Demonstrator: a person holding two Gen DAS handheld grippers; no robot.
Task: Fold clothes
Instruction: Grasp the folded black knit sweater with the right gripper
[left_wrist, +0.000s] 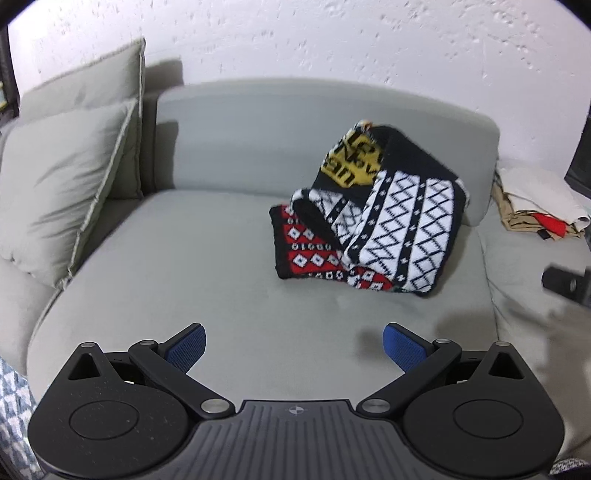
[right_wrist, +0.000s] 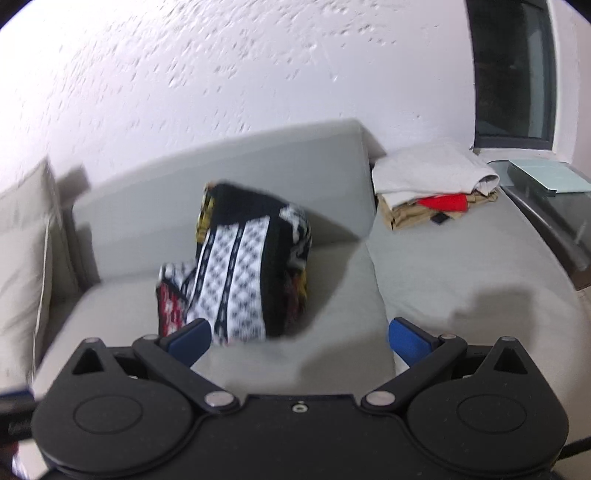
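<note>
**Spotter:** What have you got, biggest thing first?

**Operator:** I'm over a grey sofa (left_wrist: 221, 236), with cushions (left_wrist: 62, 184) at the far left and a stack of folded clothes (right_wrist: 432, 184) far right on the seat. The piece I care about is the patterned knit sweater (left_wrist: 369, 225), a loose heap right of centre on the seat, its top propped against the backrest.

**Spotter:** And your grippers?

**Operator:** My left gripper (left_wrist: 293, 341) hangs near the seat's front edge, jaws spread wide, nothing between them, well short of the sweater. My right gripper (right_wrist: 299, 338) is also spread and empty; its left pad (right_wrist: 192, 341) overlaps the sweater's near hem in view, but I can't tell if it touches.

**Spotter:** How will it handle?

**Operator:** I'd judge it soft, thick and fairly heavy for cloth: it will sag and drag, not slide. I'd pinch the ribbed hem or a shoulder seam, one layer only, both grippers well apart.
</note>
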